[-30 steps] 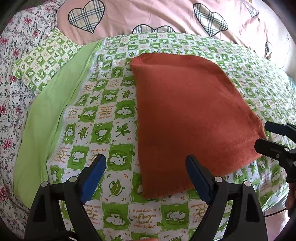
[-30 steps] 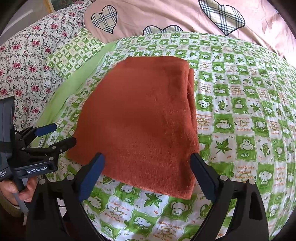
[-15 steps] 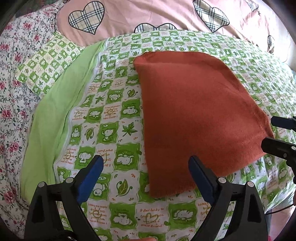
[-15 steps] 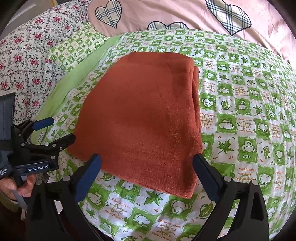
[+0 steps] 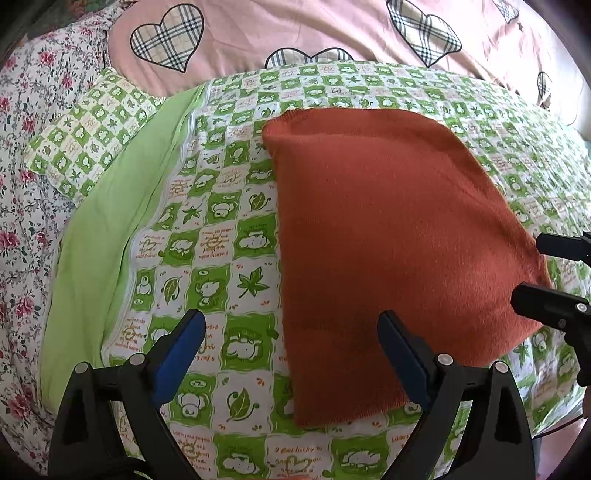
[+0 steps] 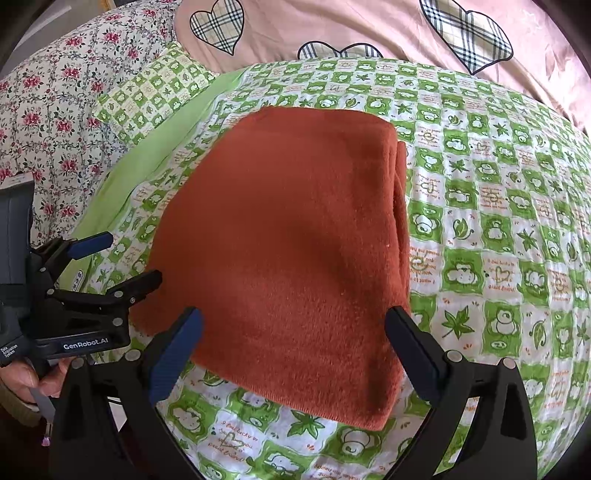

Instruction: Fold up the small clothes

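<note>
A rust-orange fleece garment lies folded into a flat rectangle on the green patterned bedsheet; it also shows in the right wrist view, with stacked layers along its right edge. My left gripper is open and empty, hovering over the garment's near left corner. My right gripper is open and empty above the garment's near edge. The right gripper also shows at the right edge of the left wrist view, and the left gripper at the left of the right wrist view.
A green checkered pillow and a plain green sheet strip lie at the left. A pink quilt with plaid hearts lies at the back. A floral sheet covers the far left.
Both grippers have pulled back and risen slightly, staying open. The garment lies still.
</note>
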`<action>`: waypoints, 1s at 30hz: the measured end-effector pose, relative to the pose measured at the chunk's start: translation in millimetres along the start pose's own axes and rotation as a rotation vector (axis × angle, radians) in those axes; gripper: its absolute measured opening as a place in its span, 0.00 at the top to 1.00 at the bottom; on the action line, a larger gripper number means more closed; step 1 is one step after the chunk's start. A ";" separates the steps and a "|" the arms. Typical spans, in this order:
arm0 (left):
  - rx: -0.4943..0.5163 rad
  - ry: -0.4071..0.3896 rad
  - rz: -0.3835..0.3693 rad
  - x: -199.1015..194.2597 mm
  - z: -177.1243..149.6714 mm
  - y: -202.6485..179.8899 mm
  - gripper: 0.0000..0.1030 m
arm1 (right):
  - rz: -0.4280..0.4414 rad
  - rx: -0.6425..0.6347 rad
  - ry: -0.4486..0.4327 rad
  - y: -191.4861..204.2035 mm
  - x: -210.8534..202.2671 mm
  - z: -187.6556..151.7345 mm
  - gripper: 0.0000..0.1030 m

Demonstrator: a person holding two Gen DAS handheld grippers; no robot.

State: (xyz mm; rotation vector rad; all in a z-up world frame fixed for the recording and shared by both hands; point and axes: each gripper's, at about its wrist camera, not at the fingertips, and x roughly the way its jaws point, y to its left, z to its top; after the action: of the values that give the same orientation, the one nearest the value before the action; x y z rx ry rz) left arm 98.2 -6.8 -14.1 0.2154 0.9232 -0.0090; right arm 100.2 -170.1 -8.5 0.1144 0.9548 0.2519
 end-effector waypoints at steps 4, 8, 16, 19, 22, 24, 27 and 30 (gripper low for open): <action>-0.001 -0.002 -0.002 0.5 1.3 0.3 0.08 | 0.001 0.001 0.000 -0.1 1.9 2.5 0.04; 0.001 -0.003 -0.004 1.0 2.5 0.4 0.08 | 0.001 0.002 0.002 0.0 2.8 3.8 0.04; -0.003 -0.011 0.000 -0.7 3.3 -0.8 0.07 | 0.003 0.002 0.000 0.4 3.7 5.4 0.04; -0.007 -0.011 -0.002 -0.6 3.6 -0.2 0.07 | 0.003 0.002 0.004 0.3 4.4 6.3 0.04; -0.013 -0.009 -0.005 -1.1 3.2 0.1 0.07 | 0.003 0.002 0.007 -0.8 6.4 8.3 0.04; -0.013 -0.009 -0.002 -1.2 3.1 -0.5 0.07 | 0.005 0.005 0.008 -0.2 7.0 8.4 0.04; -0.015 -0.009 -0.002 -1.9 2.7 -1.0 0.07 | 0.005 0.001 0.008 0.2 7.1 7.5 0.04; -0.016 -0.013 -0.001 -2.5 2.6 -1.4 0.07 | 0.006 0.000 0.008 0.4 7.1 7.2 0.04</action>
State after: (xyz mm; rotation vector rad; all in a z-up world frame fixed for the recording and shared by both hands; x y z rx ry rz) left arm 98.6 -8.8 -10.9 0.1997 0.9101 -0.0042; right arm 110.0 -167.7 -9.9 0.1163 0.9621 0.2581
